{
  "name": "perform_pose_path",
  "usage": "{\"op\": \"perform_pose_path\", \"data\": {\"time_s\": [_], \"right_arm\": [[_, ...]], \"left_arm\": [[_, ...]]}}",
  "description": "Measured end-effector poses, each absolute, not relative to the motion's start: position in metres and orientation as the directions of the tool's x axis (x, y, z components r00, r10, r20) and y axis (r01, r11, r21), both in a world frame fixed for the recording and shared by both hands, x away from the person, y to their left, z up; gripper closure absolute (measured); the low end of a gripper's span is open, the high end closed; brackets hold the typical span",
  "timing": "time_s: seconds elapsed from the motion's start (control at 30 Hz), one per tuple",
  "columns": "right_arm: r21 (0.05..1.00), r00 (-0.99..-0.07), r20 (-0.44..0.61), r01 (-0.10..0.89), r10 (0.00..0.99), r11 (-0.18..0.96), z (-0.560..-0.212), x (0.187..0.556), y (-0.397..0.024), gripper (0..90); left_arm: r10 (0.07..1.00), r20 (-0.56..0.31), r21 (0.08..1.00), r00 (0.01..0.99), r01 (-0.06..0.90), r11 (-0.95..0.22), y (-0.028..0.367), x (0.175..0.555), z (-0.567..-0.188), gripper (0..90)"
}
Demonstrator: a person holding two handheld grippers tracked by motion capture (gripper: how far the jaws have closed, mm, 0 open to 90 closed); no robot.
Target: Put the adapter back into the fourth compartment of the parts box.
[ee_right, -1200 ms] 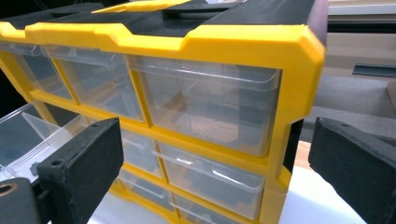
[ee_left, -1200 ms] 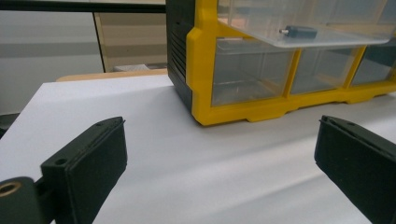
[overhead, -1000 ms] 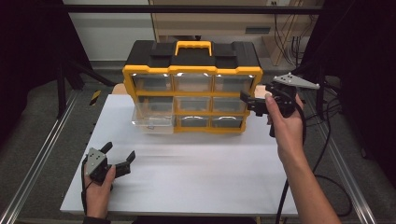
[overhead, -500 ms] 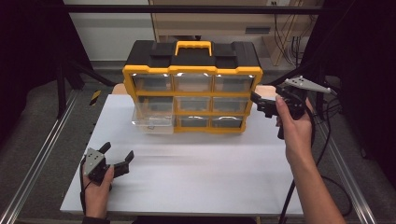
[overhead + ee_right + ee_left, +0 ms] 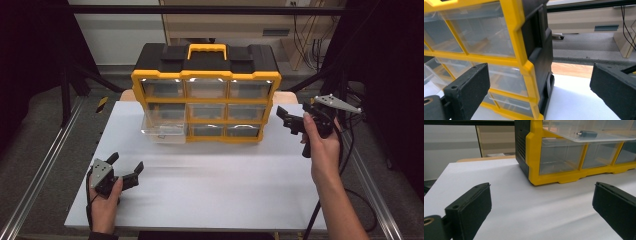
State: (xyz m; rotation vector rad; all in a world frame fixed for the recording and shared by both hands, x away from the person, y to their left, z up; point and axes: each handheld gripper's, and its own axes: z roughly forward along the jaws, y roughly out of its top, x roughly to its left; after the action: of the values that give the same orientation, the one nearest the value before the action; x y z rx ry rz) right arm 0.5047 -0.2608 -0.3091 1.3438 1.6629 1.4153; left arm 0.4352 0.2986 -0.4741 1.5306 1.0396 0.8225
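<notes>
Over the last second the right tongs [image 5: 292,121] had drawn back rightward from the right end of the yellow drawer organizer [image 5: 206,95], and they hung just beside it, spread wide and holding nothing. The left tongs [image 5: 125,168], also spread and empty, rested at the near left of the white table [image 5: 215,185]. One clear drawer [image 5: 163,127] in the middle row's left column stood pulled out, with a small dark part [image 5: 586,133] inside. The retreat suggested that the organizer had been steadied or released, leaving the open drawer as the likely next target.
</notes>
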Motion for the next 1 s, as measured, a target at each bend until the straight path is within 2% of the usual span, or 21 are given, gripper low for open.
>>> {"op": "perform_pose_path", "data": {"time_s": [0.37, 1.0], "right_arm": [[0.945, -0.294, 0.179, 0.317, 0.939, -0.081, -0.333, 0.495, -0.268, 4.6], [0.956, -0.294, 0.165, 0.283, 0.942, -0.080, -0.362, 0.466, -0.281, 5.5]], "left_arm": [[0.924, -0.019, 0.979, 0.382, 0.195, -0.060, 0.299, 0.435, -0.475, 1.8], [0.925, -0.018, 0.979, 0.380, 0.195, -0.061, 0.300, 0.433, -0.475, 1.8]]}}
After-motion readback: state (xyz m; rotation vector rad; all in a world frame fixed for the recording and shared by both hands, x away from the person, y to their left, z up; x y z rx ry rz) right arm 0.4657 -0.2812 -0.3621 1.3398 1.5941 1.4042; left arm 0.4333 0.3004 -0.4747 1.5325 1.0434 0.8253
